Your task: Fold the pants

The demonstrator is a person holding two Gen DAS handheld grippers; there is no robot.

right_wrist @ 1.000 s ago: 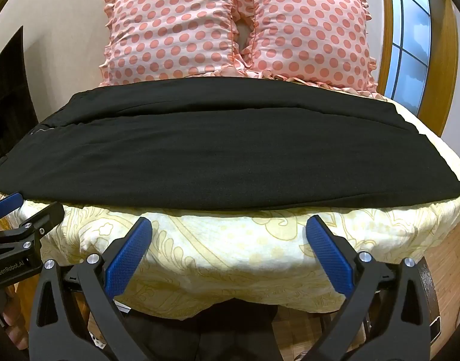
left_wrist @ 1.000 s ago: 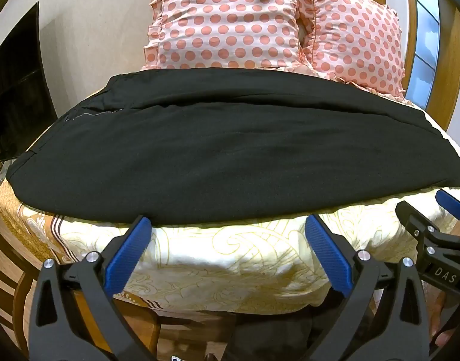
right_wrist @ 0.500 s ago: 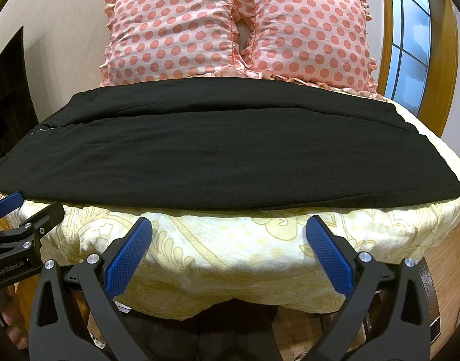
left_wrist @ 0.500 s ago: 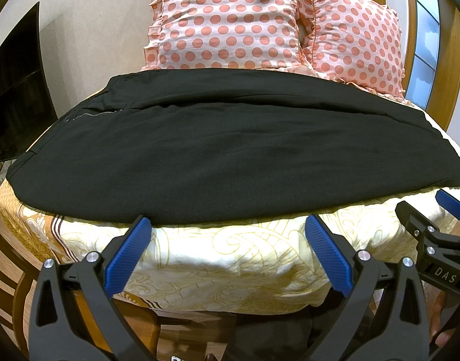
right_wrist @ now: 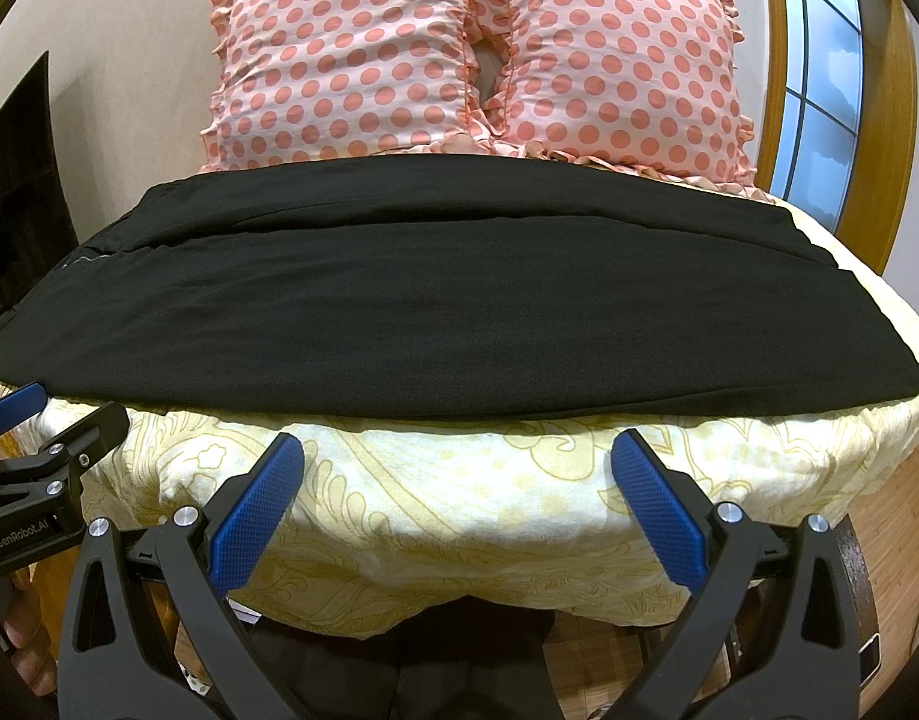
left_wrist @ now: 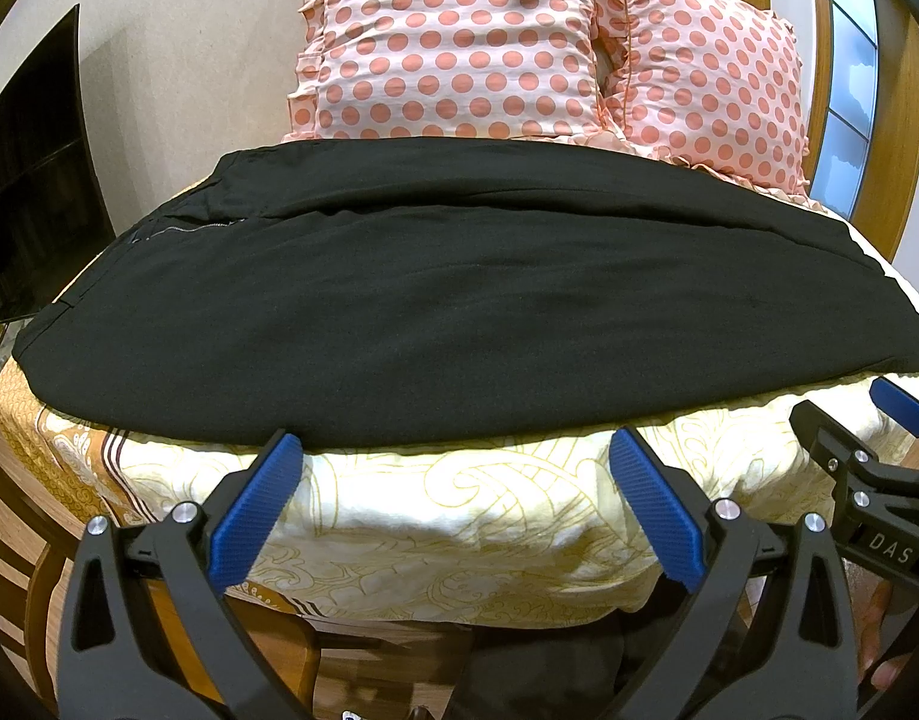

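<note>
Black pants [left_wrist: 459, 300] lie flat across the bed, waist with zipper at the left, leg ends at the right; they also show in the right wrist view [right_wrist: 447, 300]. My left gripper [left_wrist: 456, 492] is open and empty, just short of the pants' near edge, above the bed's front edge. My right gripper [right_wrist: 459, 495] is open and empty, a little further back from the near edge. Each gripper shows at the edge of the other's view: the right one [left_wrist: 879, 468] and the left one [right_wrist: 33, 462].
The bed has a cream and gold patterned cover [left_wrist: 459, 510]. Two pink polka-dot pillows [right_wrist: 363, 54] [right_wrist: 627, 66] stand at the head. A dark screen [left_wrist: 33, 192] is at the left, a window [right_wrist: 825, 78] at the right, wooden floor [right_wrist: 903, 516] below.
</note>
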